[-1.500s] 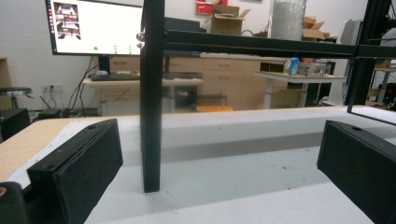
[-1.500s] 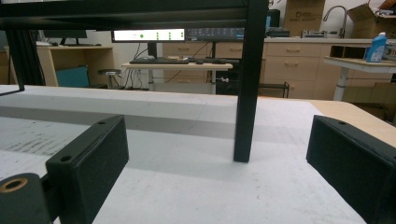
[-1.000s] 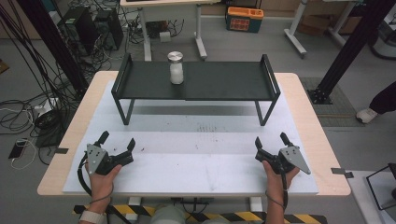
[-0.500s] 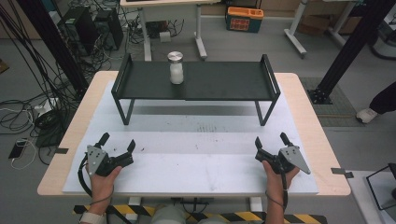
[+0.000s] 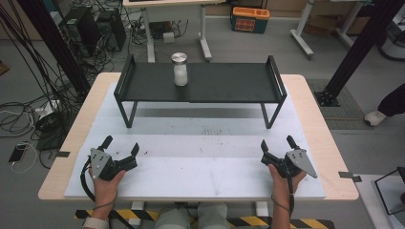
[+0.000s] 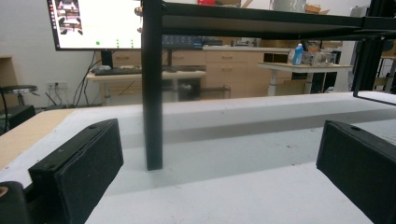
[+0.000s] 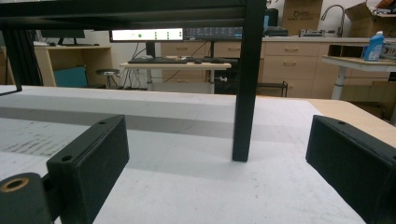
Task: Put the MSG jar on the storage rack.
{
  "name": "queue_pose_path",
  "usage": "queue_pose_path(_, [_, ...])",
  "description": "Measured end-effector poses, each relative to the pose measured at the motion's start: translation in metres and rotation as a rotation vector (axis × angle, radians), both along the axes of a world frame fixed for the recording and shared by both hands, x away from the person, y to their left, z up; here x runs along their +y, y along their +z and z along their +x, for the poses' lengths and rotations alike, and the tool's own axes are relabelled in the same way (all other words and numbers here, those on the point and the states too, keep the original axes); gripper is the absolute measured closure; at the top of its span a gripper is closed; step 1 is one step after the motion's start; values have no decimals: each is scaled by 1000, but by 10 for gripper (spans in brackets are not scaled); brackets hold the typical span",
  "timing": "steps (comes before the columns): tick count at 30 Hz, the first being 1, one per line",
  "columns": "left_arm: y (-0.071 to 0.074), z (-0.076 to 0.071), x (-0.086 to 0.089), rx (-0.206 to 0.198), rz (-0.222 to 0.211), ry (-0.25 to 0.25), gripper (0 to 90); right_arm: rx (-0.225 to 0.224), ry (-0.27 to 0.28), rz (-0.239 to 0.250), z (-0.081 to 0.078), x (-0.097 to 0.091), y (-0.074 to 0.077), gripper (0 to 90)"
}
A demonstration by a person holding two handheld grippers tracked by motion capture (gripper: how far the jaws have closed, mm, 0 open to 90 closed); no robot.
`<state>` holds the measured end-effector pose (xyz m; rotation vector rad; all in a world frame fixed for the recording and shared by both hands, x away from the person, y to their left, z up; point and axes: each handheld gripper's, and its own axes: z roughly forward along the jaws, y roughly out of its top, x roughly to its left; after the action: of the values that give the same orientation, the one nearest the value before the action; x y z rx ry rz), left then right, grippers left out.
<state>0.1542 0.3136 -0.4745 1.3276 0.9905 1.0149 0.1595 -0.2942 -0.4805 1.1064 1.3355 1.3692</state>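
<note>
A small jar [image 5: 180,69] with a silver lid and white contents stands upright on the black raised shelf [image 5: 224,83], left of its middle. My left gripper [image 5: 121,145] rests open on the white mat near the front left, nothing between its jaws. My right gripper [image 5: 277,144] rests open near the front right, also holding nothing. In the left gripper view the shelf's front left leg [image 6: 152,88] rises just ahead between the wide-apart jaws. In the right gripper view the front right leg [image 7: 247,84] stands ahead between its spread jaws.
The white mat [image 5: 200,143] covers most of the wooden table [image 5: 315,119]. The shelf spans the far half on thin legs, with open space beneath it. Cables, desks and an orange-lidded bin [image 5: 252,19] lie on the floor beyond the table.
</note>
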Motion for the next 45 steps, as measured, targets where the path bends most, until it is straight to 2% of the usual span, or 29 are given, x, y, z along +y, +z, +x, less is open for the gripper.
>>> queue_pose_path(45, [0,-1,-2,-2,5,11,16,-5,-2,-6,0,1,-1,59])
